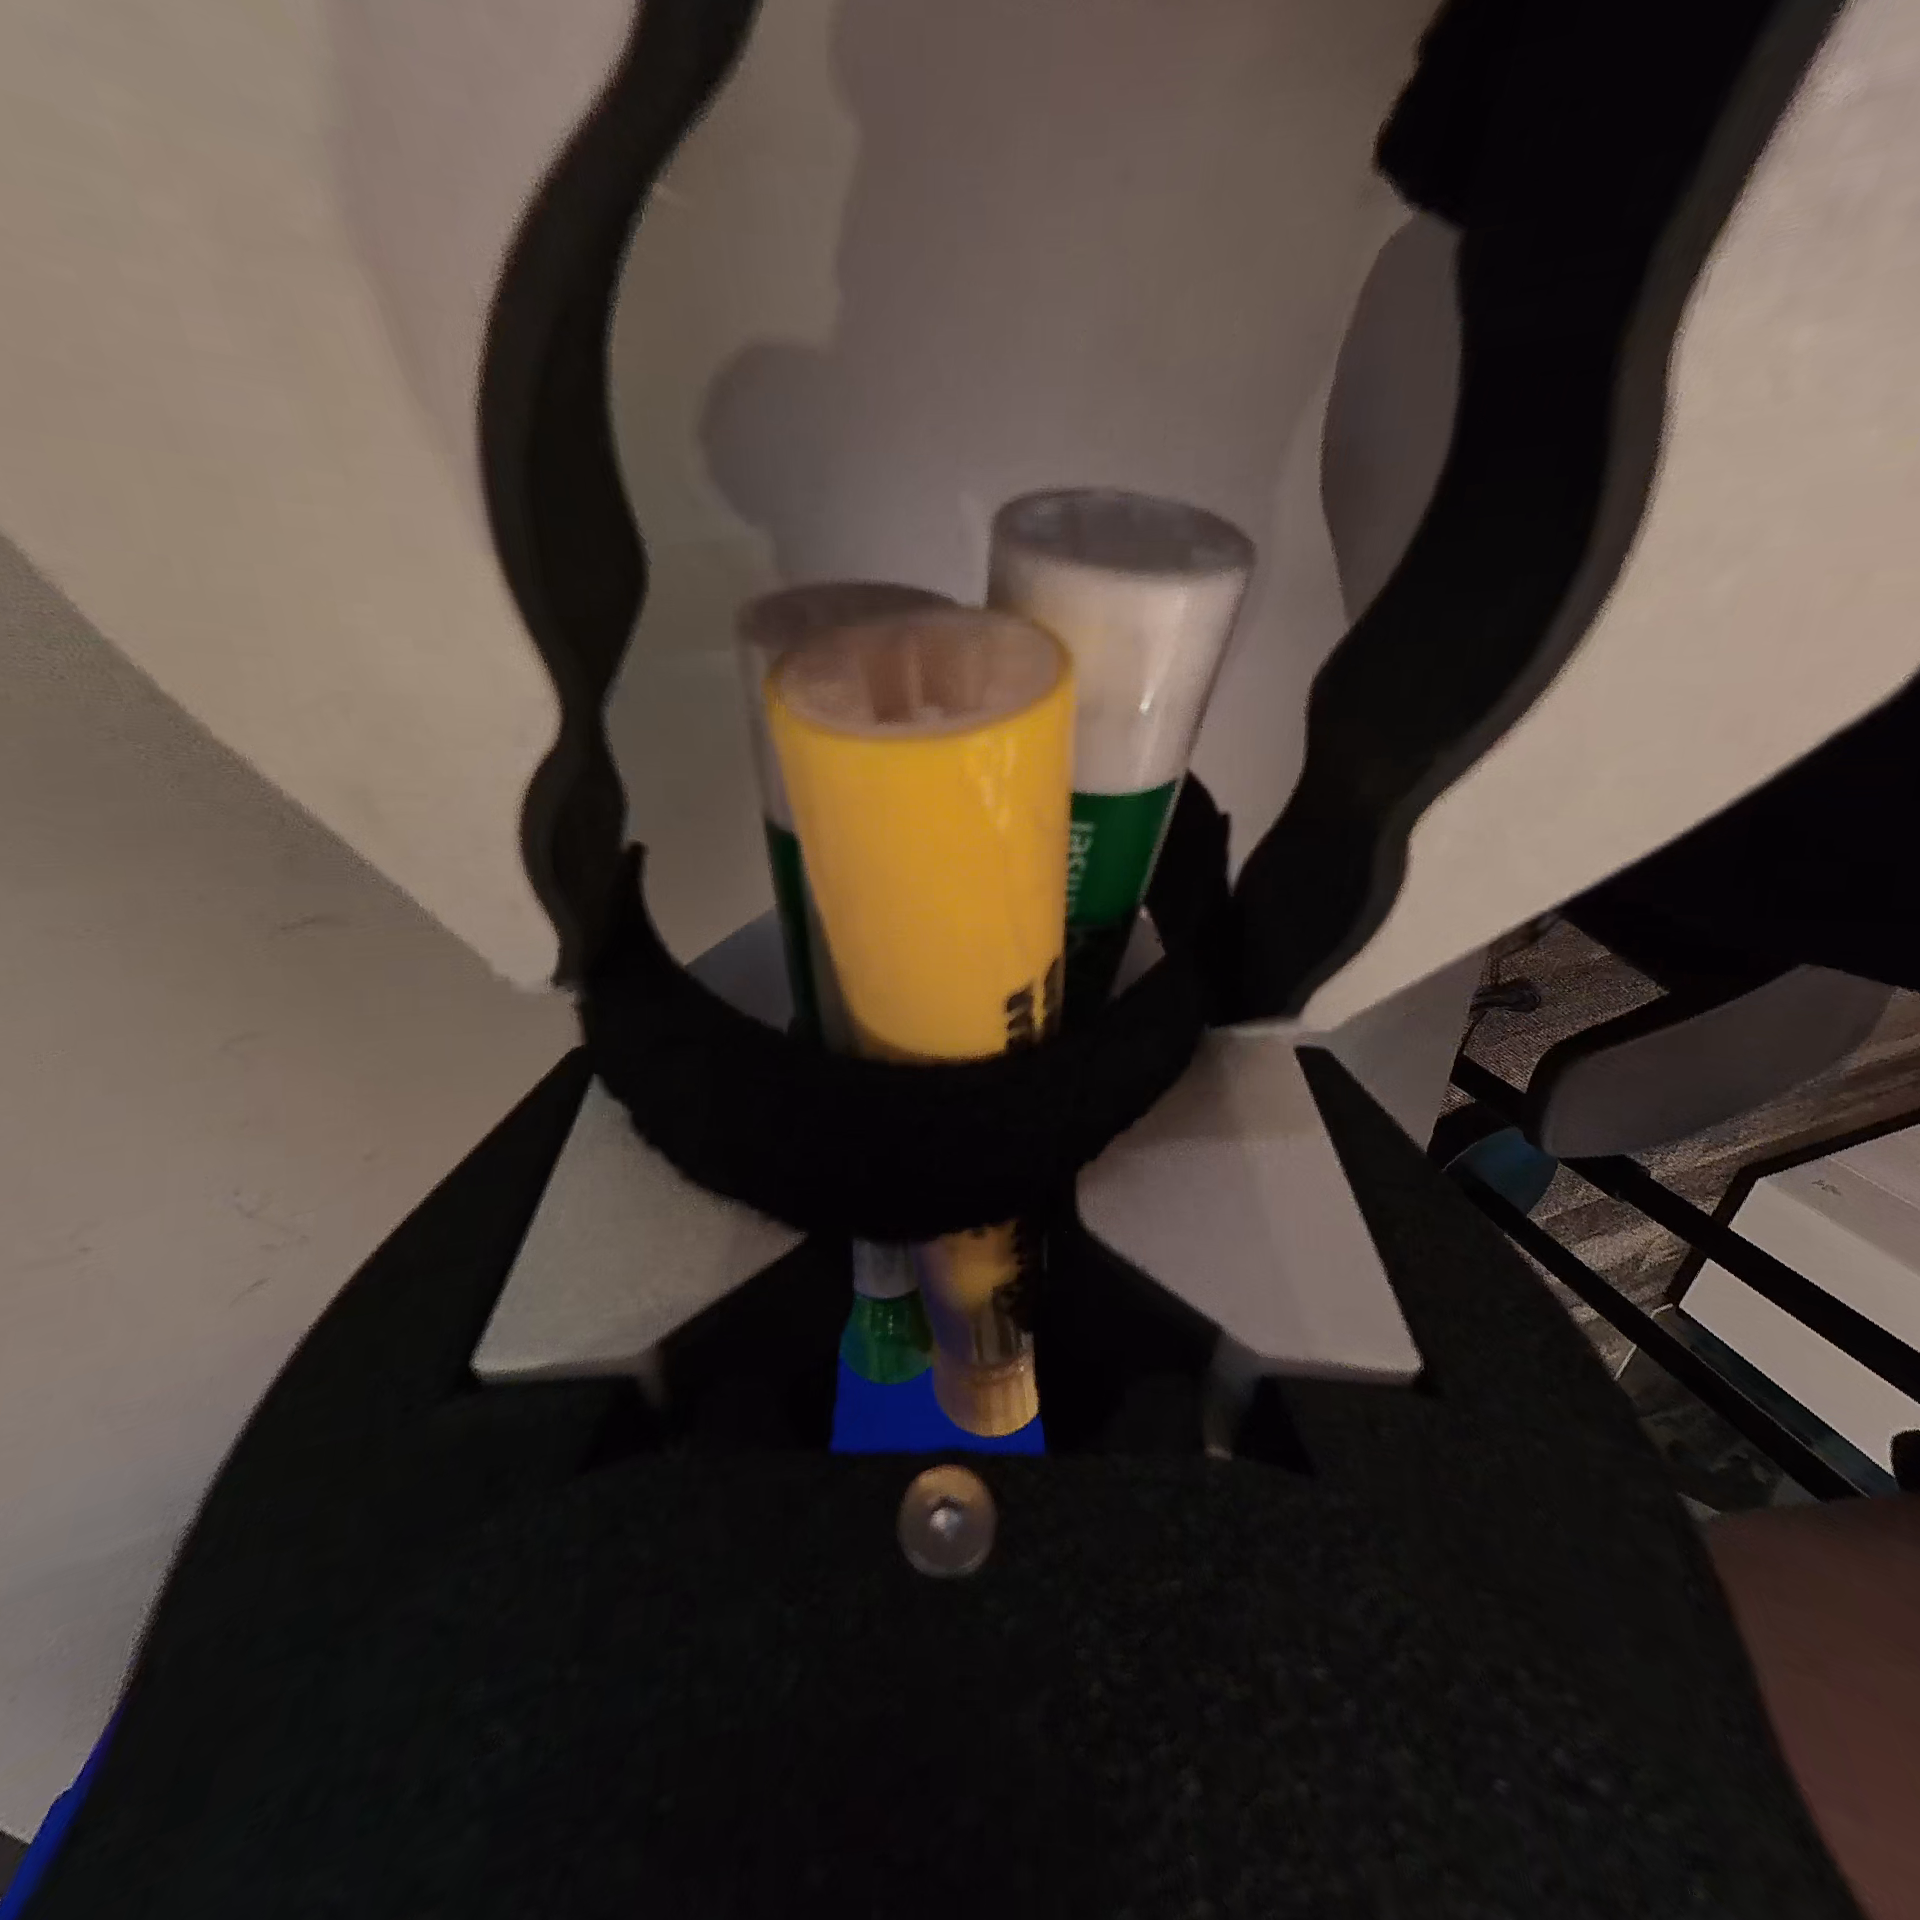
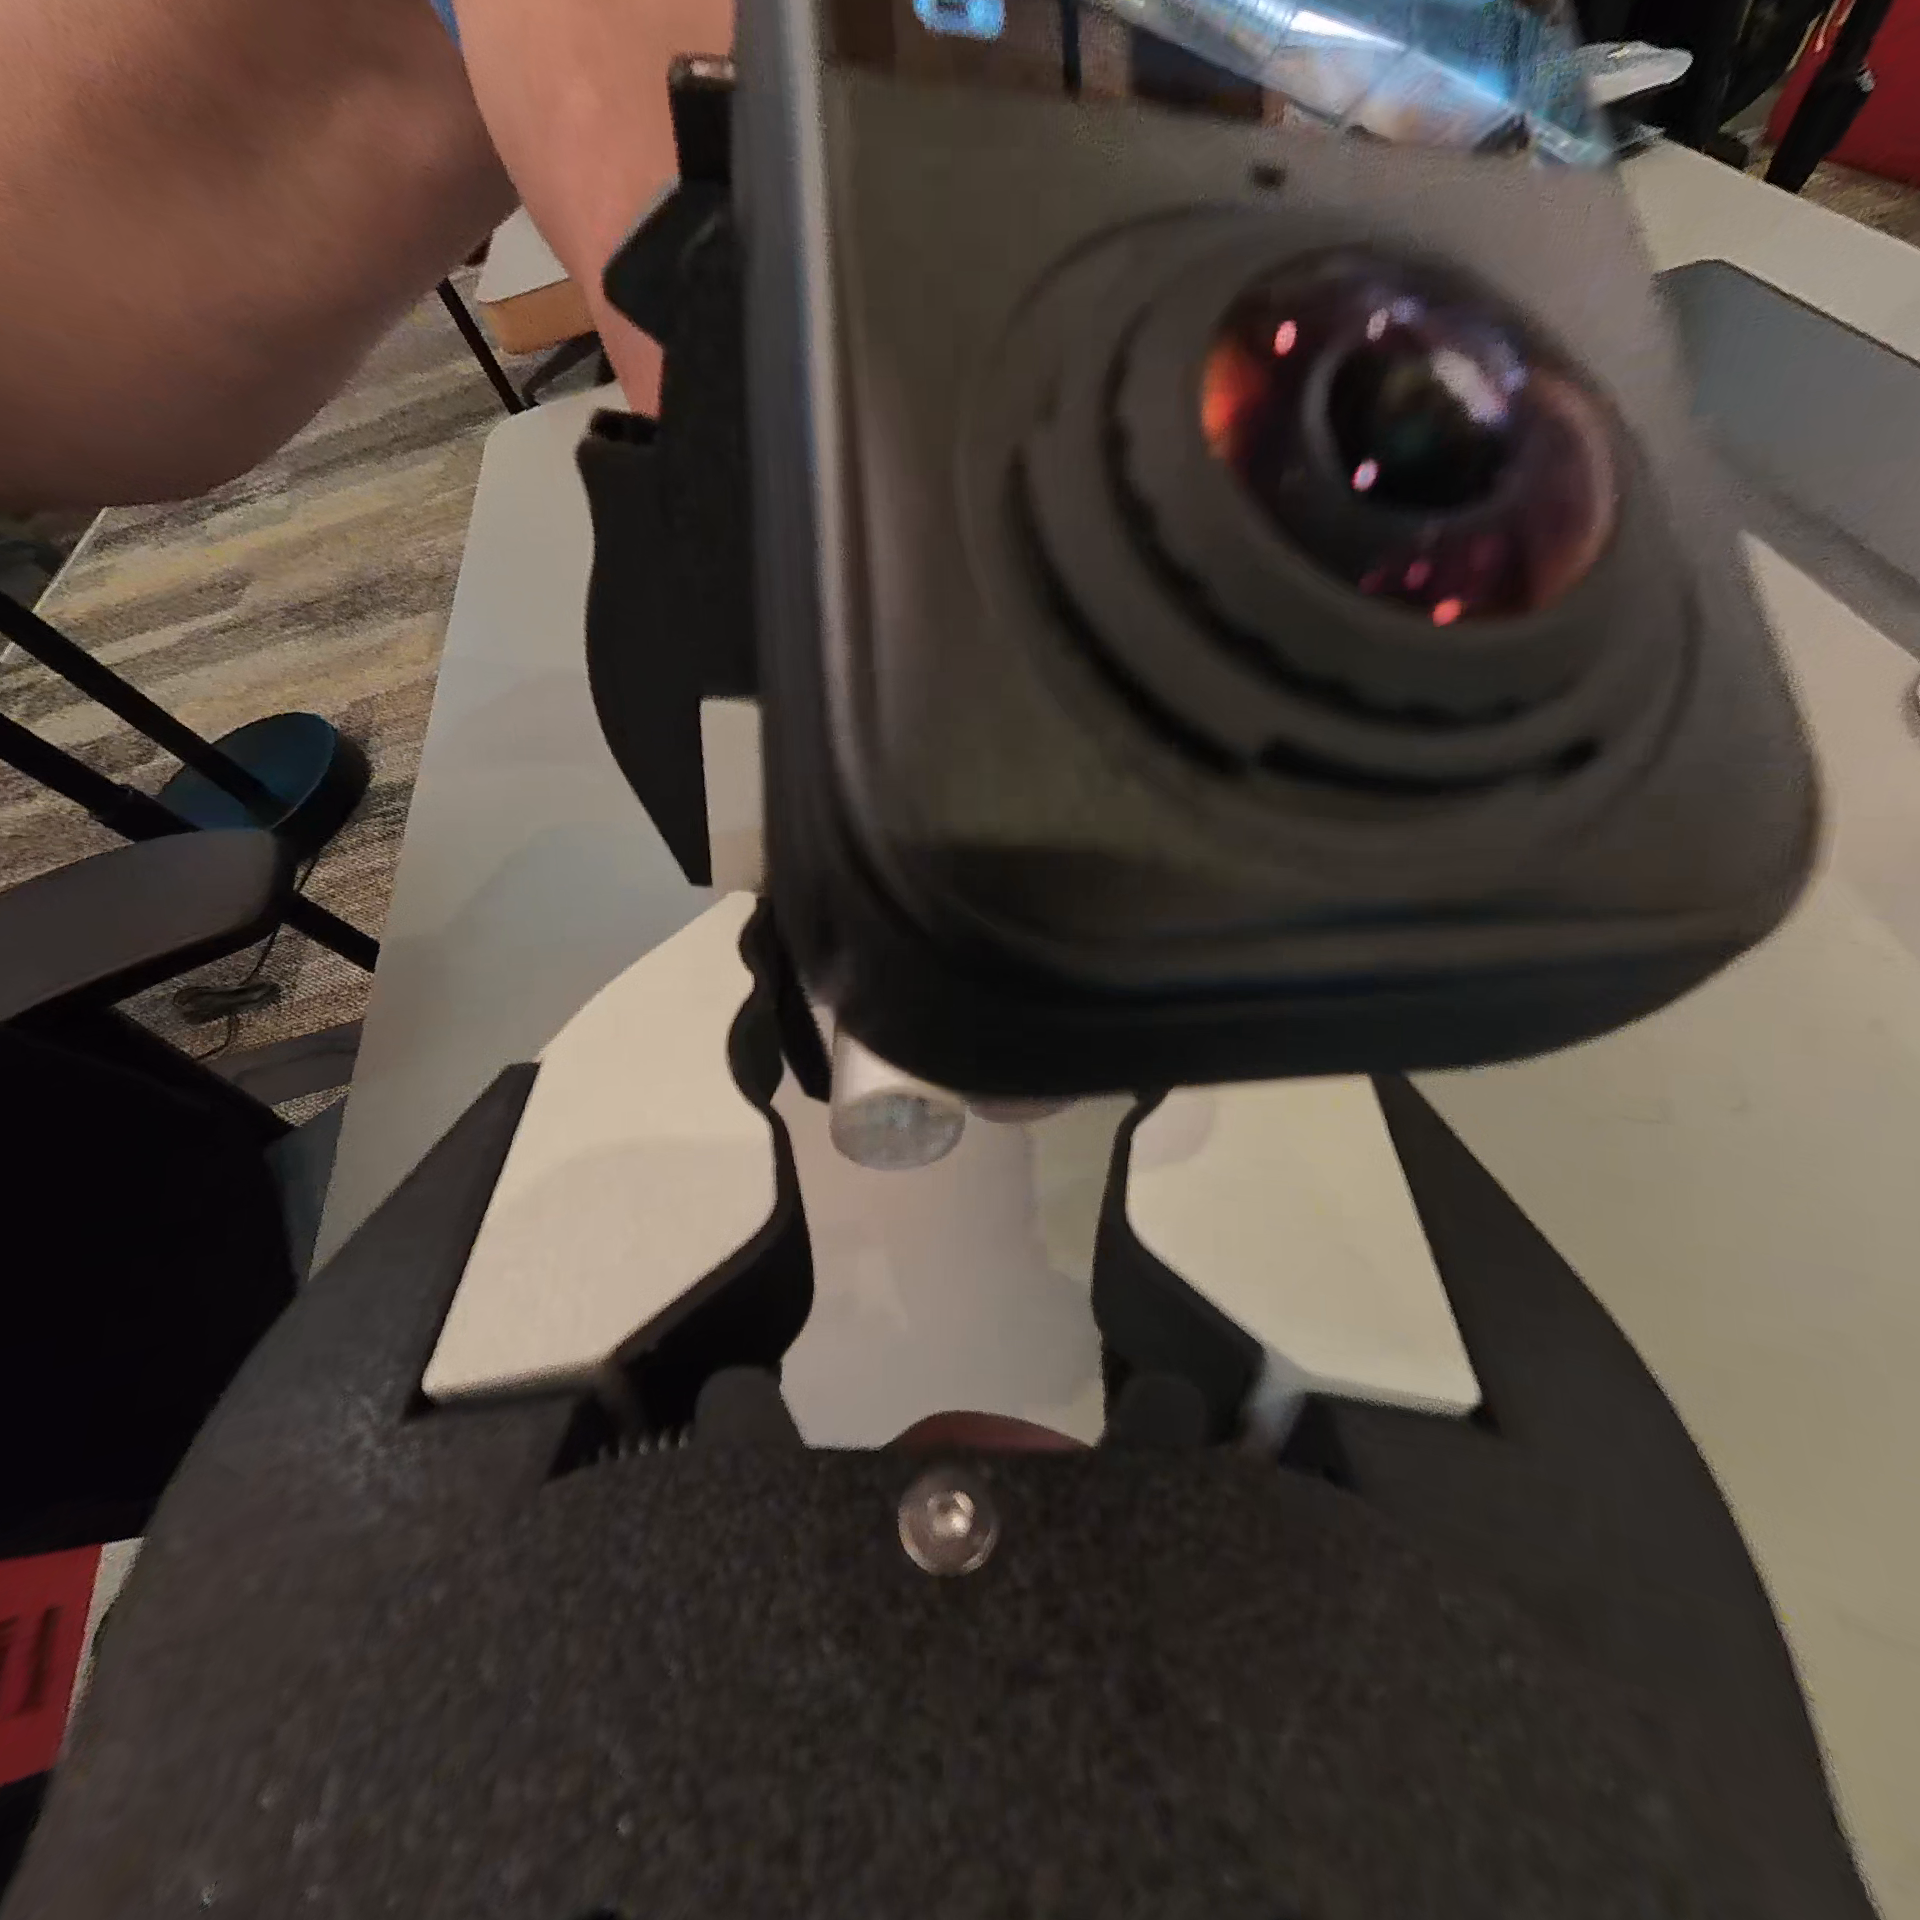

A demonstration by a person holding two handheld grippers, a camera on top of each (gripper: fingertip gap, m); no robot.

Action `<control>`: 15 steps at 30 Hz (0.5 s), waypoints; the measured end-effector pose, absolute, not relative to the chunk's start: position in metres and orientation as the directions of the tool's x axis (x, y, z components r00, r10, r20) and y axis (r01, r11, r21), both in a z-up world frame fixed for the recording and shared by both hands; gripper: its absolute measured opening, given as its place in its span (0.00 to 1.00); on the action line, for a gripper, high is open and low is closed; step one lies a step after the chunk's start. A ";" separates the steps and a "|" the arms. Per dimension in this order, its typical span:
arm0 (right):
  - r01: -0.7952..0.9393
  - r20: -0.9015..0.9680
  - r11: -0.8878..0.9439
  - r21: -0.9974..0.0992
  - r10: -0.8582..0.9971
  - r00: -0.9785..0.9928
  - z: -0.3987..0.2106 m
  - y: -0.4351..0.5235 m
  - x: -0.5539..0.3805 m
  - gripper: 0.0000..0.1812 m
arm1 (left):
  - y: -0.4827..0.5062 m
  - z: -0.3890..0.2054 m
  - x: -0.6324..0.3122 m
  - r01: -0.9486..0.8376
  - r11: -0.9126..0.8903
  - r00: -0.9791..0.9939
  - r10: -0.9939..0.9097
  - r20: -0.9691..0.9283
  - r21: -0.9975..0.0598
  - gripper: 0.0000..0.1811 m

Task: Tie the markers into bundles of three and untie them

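White bench (image 2: 1558,1299) behind, left gripper (image 1: 914,935) fingers (image 1: 551,623) spread wide around three strapped markers (image 1: 925,852) (black strap (image 1: 894,1132)), right gripper (image 2: 945,1195) fingers part-spread, tips hidden at 12 o'clock by a camera (image 2: 1299,571).

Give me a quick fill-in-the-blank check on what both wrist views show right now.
1. The black strap loops around ___ markers.
2. The front marker is coloured ___.
3. In the right wrist view, a large ___ fills the upper frame above the white table.
Missing words: three; yellow; camera.
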State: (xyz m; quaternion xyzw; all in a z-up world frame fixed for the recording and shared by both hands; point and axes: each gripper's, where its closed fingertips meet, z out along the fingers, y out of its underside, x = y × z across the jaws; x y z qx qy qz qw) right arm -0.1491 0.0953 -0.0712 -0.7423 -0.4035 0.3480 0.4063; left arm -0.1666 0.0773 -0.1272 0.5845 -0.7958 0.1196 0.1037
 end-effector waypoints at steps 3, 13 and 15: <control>0.327 -0.171 -0.323 -0.888 0.892 0.418 -0.074 0.093 -0.150 0.34 | 0.076 -0.127 -0.168 -0.954 0.291 -0.298 -0.902 0.313 -0.070 0.23; 0.373 -0.025 -0.184 -0.909 0.919 0.393 -0.079 0.092 -0.150 0.28 | 0.073 -0.126 -0.169 -0.953 0.293 -0.300 -0.896 0.327 -0.072 0.23; 0.373 -0.009 -0.166 -0.913 0.921 0.389 -0.080 0.092 -0.151 0.28 | 0.073 -0.126 -0.169 -0.954 0.291 -0.299 -0.896 0.327 -0.075 0.38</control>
